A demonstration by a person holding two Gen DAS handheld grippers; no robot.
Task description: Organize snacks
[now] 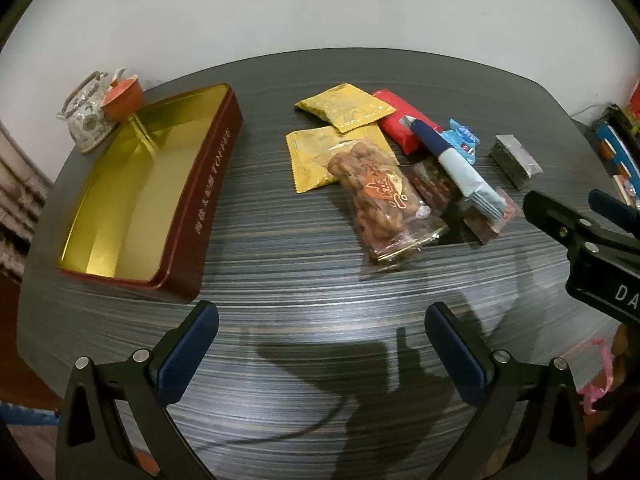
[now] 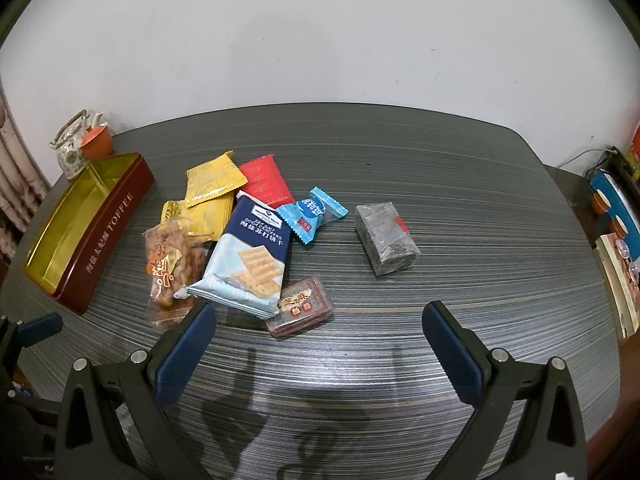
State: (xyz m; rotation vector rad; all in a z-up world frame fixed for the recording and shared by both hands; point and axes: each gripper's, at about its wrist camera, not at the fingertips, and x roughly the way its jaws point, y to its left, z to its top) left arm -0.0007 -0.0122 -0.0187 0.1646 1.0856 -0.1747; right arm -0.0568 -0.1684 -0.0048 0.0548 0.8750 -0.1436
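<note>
The lower yellow packet (image 2: 202, 216) is largely covered by the upper yellow packet (image 2: 214, 184) and the clear bag of fried snacks (image 2: 170, 266). The red packet (image 2: 264, 180) is partly under the soda cracker pack (image 2: 250, 256), which also overlaps the brown sesame box (image 2: 300, 306). The print on the grey wrapped block (image 2: 386, 238) cannot be read.

Count: two yellow packets, one red packet, one cracker pack, one blue candy (image 2: 310, 214), one fried-snack bag, one sesame box and one grey block, eight snacks in all, heaped mid-table; the block lies apart toward the right edge. One open toffee tin (image 1: 132, 196) stands along the left edge of the table (image 2: 440, 184), nothing inside it. A teapot (image 1: 84, 116) and an orange cup (image 1: 122, 98) sit at the far left corner.

Left tongs (image 1: 322, 340) are spread wide, holding nothing. Right tongs (image 2: 320, 340) likewise, above bare table near the front edge.
</note>
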